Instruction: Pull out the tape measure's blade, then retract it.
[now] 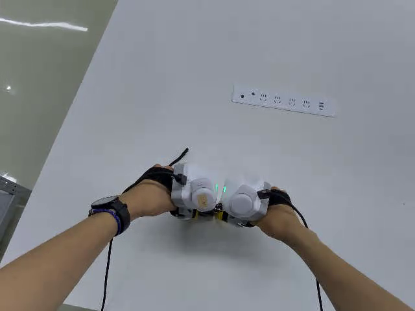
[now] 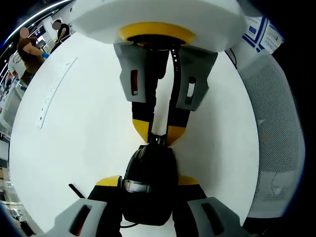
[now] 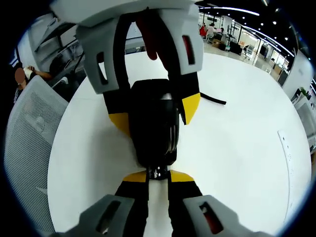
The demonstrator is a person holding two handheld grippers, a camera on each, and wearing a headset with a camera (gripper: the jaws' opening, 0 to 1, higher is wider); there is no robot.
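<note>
The tape measure [image 2: 148, 182] sits between the two facing tools. In the head view the tool housings and both hands cover nearly all of it. Whether its case touches the tabletop [image 1: 194, 78] cannot be told. The left tool [image 2: 149, 180] is clenched on the black case from both sides. The right tool [image 3: 158, 176] is pinched closed on the blade end [image 3: 157, 172], right at the case mouth. The length of blade drawn out cannot be made out. A short black strap [image 3: 210, 98] lies just beside the left tool. A power strip [image 1: 283, 100] lies well beyond both tools, with bare tabletop between. A mesh chair [image 2: 276, 148] stands past the tabletop edge.
</note>
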